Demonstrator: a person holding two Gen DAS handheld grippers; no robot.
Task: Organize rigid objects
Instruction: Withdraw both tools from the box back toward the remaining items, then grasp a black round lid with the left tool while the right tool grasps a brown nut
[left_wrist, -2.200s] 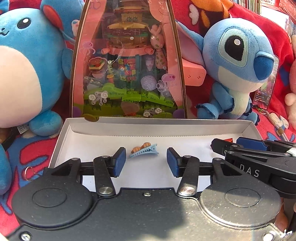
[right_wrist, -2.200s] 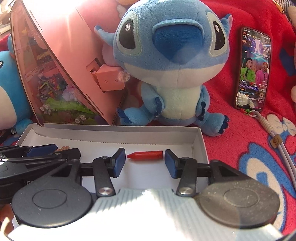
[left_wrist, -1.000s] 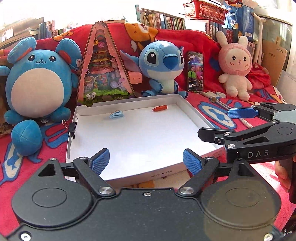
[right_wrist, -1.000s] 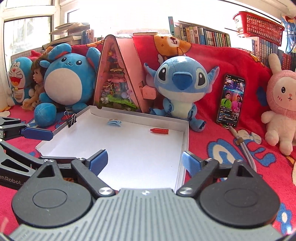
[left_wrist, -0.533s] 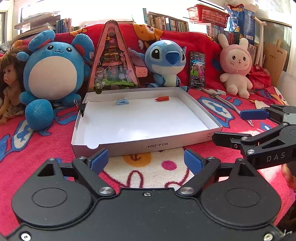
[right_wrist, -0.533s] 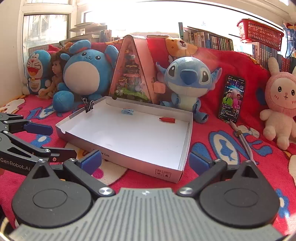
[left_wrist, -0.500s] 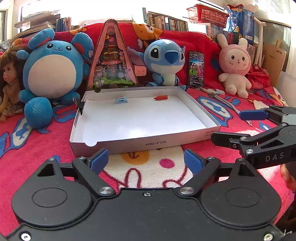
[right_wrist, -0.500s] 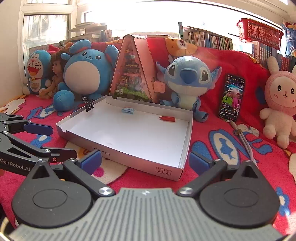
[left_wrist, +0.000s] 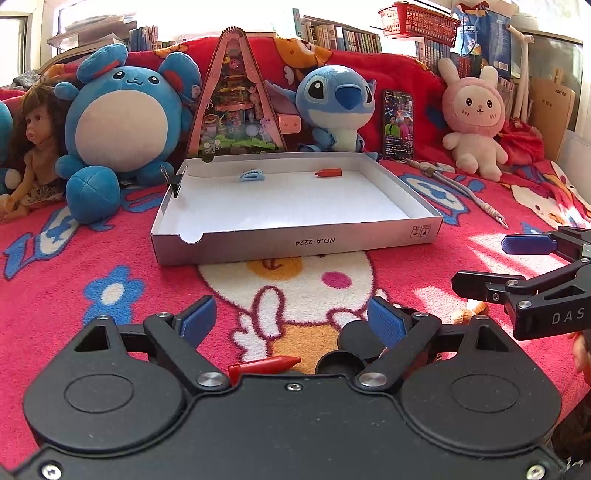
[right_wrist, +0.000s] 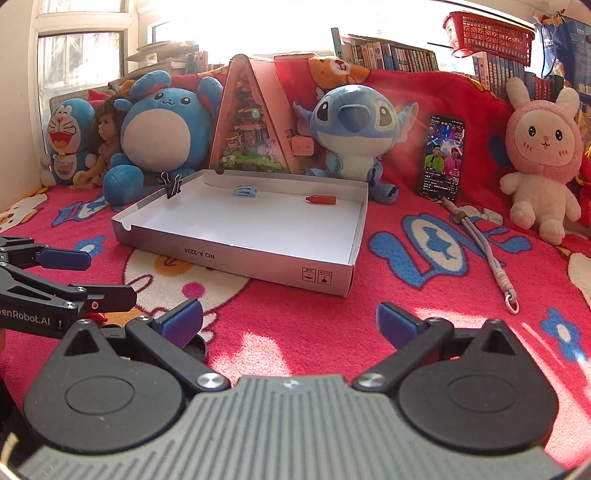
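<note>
A shallow white cardboard box (left_wrist: 295, 242) lies on the red blanket. A blue hair clip (left_wrist: 252, 175) and a red crayon (left_wrist: 328, 172) rest by its far wall. My left gripper (left_wrist: 293, 321) hovers open over the blanket in front of the box. Just below its fingers lie a second red crayon (left_wrist: 264, 363) and dark round objects (left_wrist: 351, 339). My right gripper (right_wrist: 290, 321) stands wide open with nothing between its fingers, off the box's (right_wrist: 240, 258) near right corner. In the right wrist view the hair clip (right_wrist: 245, 191) and crayon (right_wrist: 320, 199) also show.
Plush toys, a doll (left_wrist: 33, 147), a pink triangular display house (left_wrist: 236, 99) and a phone (left_wrist: 398, 123) line the back. A black binder clip (right_wrist: 171, 186) grips the box's left wall. A grey lanyard (right_wrist: 484, 251) lies to the right. Bookshelves stand behind.
Both grippers have drawn back from the box and sunk toward the blanket. The second crayon and dark round objects have come into view under the left gripper. The right jaws widened slightly.
</note>
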